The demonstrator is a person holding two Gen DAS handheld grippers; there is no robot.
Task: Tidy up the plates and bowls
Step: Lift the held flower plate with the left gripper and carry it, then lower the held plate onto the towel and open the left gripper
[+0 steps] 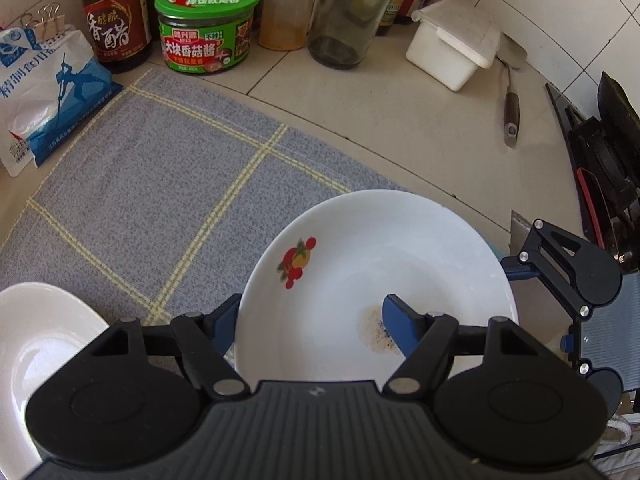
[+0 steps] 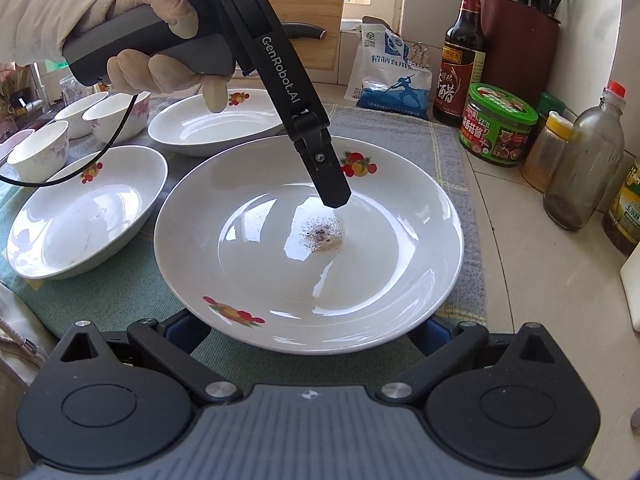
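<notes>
My left gripper (image 1: 308, 330) pinches the rim of the white plate (image 2: 308, 240), one blue finger (image 1: 400, 330) inside the dish, the other under its edge. My right gripper (image 2: 308, 330) has its fingers spread beneath the plate's near rim; I cannot tell whether they press it. The plate, smudged at centre, sits over the grey cloth (image 1: 160, 184). Two similar plates (image 2: 86, 216) and small bowls (image 2: 40, 150) lie leftward.

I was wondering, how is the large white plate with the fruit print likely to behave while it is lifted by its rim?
The plate is glossy glazed ceramic, so probably stiff but slippery under the pads. Held at opposite rims by the left tool and right tool, it could tilt if either slips. It would likely chip or break if dropped on the tiled counter.
</notes>
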